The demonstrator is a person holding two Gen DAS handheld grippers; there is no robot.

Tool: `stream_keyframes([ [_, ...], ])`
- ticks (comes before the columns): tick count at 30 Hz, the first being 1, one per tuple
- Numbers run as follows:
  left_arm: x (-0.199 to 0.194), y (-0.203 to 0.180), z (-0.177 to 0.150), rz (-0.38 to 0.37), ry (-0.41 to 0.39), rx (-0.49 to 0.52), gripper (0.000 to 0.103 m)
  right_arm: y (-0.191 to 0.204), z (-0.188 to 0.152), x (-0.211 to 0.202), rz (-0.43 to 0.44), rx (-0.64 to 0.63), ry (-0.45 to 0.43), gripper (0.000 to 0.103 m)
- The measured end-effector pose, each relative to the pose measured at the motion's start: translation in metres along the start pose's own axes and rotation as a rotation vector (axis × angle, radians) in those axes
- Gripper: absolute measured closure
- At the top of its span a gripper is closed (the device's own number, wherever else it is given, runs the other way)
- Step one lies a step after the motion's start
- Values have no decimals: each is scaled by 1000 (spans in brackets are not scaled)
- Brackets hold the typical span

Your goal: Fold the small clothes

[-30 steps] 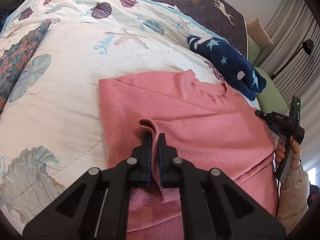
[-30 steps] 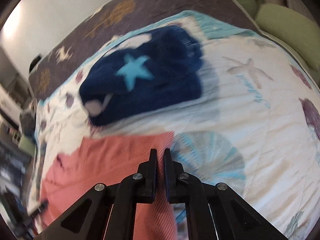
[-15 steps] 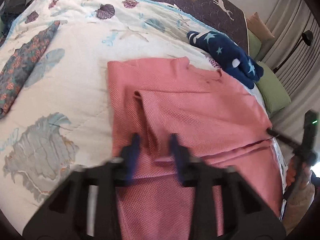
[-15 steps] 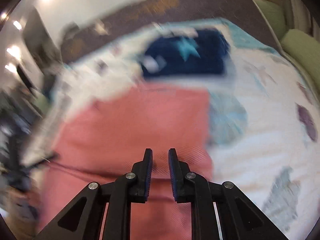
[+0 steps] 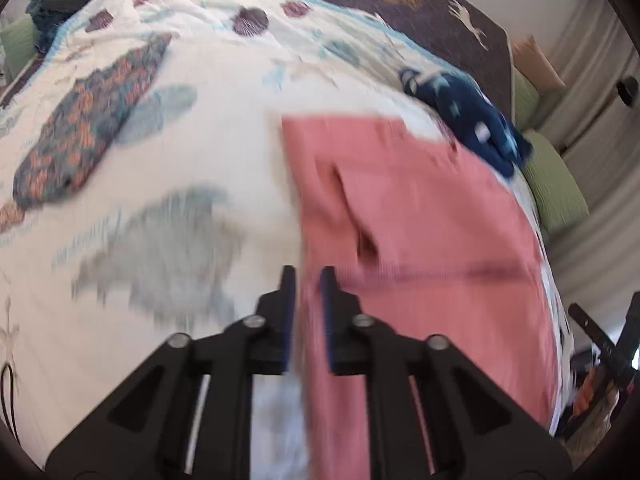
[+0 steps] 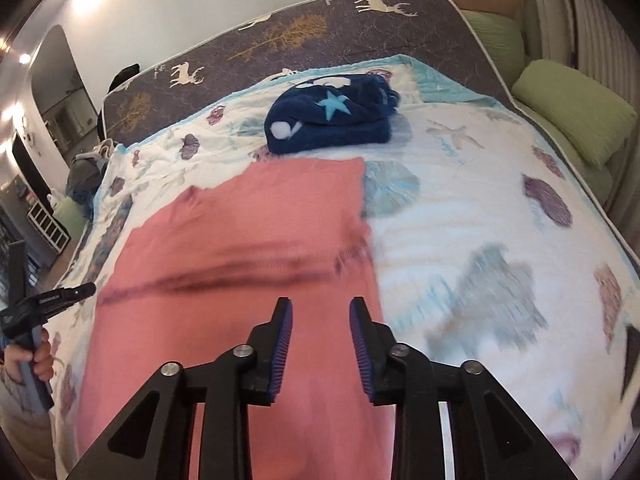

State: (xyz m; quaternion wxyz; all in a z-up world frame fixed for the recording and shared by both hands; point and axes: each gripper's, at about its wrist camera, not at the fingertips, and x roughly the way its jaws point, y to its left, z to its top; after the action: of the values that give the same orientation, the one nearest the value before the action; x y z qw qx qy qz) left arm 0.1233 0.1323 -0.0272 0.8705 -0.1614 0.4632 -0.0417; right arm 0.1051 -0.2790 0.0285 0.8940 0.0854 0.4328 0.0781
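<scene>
A pink shirt (image 5: 432, 240) lies flat on the seashell-print quilt (image 5: 180, 160), both sleeves folded in over its body. It also shows in the right wrist view (image 6: 248, 240). My left gripper (image 5: 307, 280) is open and empty, above the shirt's left edge near the hem. My right gripper (image 6: 320, 316) is open and empty, above the shirt's lower right part. The left gripper also shows at the left edge of the right wrist view (image 6: 86, 289).
A folded navy star-print garment (image 6: 332, 120) lies beyond the shirt's collar. A floral patterned cloth (image 5: 92, 120) lies at the far left of the bed. Green pillows (image 6: 572, 112) line the right side. A dark headboard panel (image 6: 320, 28) stands behind.
Both grippers let go of the folded-in sleeves, opened and pulled back toward the shirt's hem. The left one shifted to the shirt's left edge.
</scene>
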Motion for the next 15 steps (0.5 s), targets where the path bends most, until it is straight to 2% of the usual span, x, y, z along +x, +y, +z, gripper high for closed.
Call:
stream_keyframes([
  [2, -11, -2, -24, -43, 16, 40, 68, -9, -17, -13, -11, 15, 7, 69],
  [8, -41, -10, -78, -144, 12, 88, 36, -42, -71, -47, -28, 97, 44, 68],
  [12, -52, -23, -106, -159, 51, 183, 32, -54, -99, -58, 10, 160, 62, 66],
  [15, -56, -26, -127, -167, 96, 202, 32, -51, -116, -65, 17, 149, 71, 63],
])
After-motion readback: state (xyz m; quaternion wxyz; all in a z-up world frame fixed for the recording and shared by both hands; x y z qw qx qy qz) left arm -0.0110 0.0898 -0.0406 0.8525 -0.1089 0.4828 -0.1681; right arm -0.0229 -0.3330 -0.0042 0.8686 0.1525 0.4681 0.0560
